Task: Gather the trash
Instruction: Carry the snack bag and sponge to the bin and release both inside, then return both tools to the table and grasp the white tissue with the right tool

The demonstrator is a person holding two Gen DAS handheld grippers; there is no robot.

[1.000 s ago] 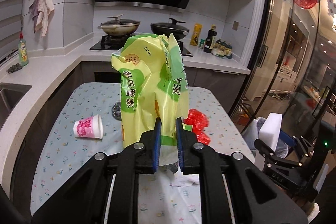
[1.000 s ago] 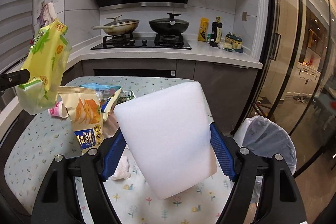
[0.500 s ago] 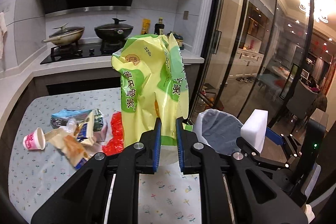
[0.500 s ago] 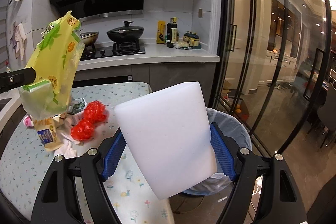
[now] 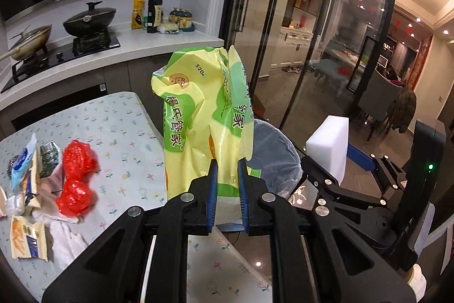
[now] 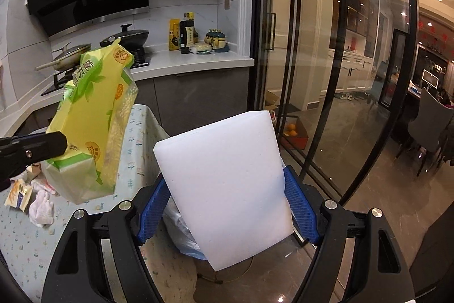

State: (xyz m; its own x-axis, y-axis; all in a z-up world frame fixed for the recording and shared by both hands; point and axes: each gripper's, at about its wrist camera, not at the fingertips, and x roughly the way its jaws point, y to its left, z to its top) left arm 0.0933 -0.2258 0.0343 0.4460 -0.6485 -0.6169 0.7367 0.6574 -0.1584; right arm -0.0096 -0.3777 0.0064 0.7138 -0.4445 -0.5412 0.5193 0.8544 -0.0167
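On the left, more trash [image 5: 74, 181] waits on the table [image 5: 124, 132]. Next, the left gripper [image 5: 227, 178] pinches the yellow bag [image 5: 198, 127] up high. To its right, the right gripper [image 6: 224, 209] squeezes a white foam block [image 6: 227, 183] above the trash bin [image 5: 272, 149], probably ready to drop it in.
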